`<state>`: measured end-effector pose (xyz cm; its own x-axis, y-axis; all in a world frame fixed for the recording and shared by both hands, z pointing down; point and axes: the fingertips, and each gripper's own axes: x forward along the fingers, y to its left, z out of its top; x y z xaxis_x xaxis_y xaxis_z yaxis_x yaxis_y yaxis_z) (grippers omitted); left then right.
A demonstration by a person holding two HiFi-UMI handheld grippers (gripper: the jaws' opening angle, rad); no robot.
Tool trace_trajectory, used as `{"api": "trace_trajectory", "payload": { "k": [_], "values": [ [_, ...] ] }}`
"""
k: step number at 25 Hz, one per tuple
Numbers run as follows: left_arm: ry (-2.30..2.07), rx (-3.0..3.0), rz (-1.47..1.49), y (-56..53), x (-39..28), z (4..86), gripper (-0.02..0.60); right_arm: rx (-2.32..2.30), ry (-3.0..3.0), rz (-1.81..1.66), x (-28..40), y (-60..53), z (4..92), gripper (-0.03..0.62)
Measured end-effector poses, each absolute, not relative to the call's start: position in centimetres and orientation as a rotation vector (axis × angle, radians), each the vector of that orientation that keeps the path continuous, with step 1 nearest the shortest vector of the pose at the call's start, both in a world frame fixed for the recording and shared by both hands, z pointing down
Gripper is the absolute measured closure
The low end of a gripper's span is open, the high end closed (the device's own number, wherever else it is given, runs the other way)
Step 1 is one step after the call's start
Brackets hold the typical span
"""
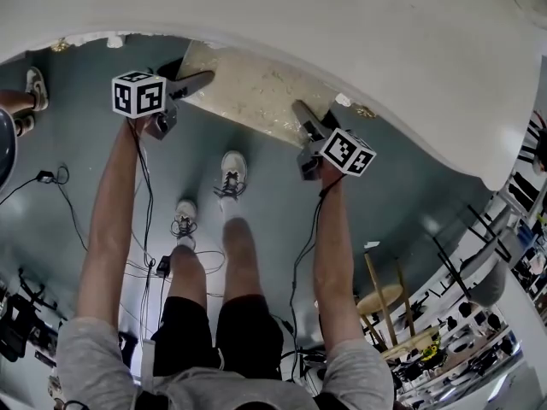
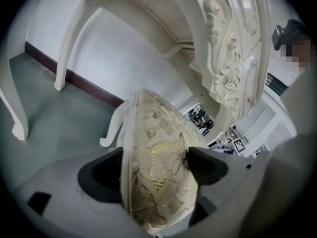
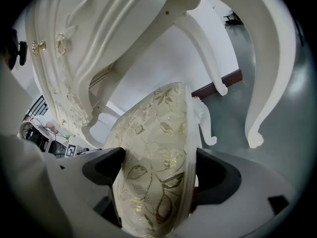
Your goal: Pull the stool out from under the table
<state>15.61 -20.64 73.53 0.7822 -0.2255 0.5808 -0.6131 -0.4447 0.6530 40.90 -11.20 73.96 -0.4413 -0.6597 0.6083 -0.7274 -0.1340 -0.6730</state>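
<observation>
The stool's cream seat [image 1: 256,92], with its gold leaf pattern, sticks out from under the white table [image 1: 342,32]. My left gripper [image 1: 184,88] is at the seat's left edge and my right gripper [image 1: 308,131] at its right edge. In the left gripper view the seat [image 2: 153,133] fills my left gripper [image 2: 156,157]; one pad dents the fabric. In the right gripper view the seat [image 3: 158,118] lies between the wide jaws of my right gripper [image 3: 159,157], with no dent in the fabric. A white curled stool leg [image 3: 203,123] shows beyond.
Curved white table legs [image 2: 69,43] [image 3: 267,83] stand on the grey floor on both sides of the stool. My shoes [image 1: 232,173] are just behind the seat. Cables [image 1: 51,178] trail on the floor at left. A wooden stool [image 1: 380,301] stands at the lower right.
</observation>
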Motion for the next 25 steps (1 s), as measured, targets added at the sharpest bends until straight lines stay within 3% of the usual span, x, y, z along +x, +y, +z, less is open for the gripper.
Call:
{"api": "trace_trajectory", "payload": {
  "k": [14, 25],
  "values": [
    [-0.719, 1.997, 0.503, -18.5, 14.8, 71.9, 0.176, 1.605, -1.988, 1.608, 40.8, -10.5, 72.0, 0.148],
    [-0.877, 1.940, 0.451, -14.3, 8.5, 67.5, 0.178, 1.484, -2.027, 1.635, 35.4, -8.8, 68.3, 0.148]
  ]
}}
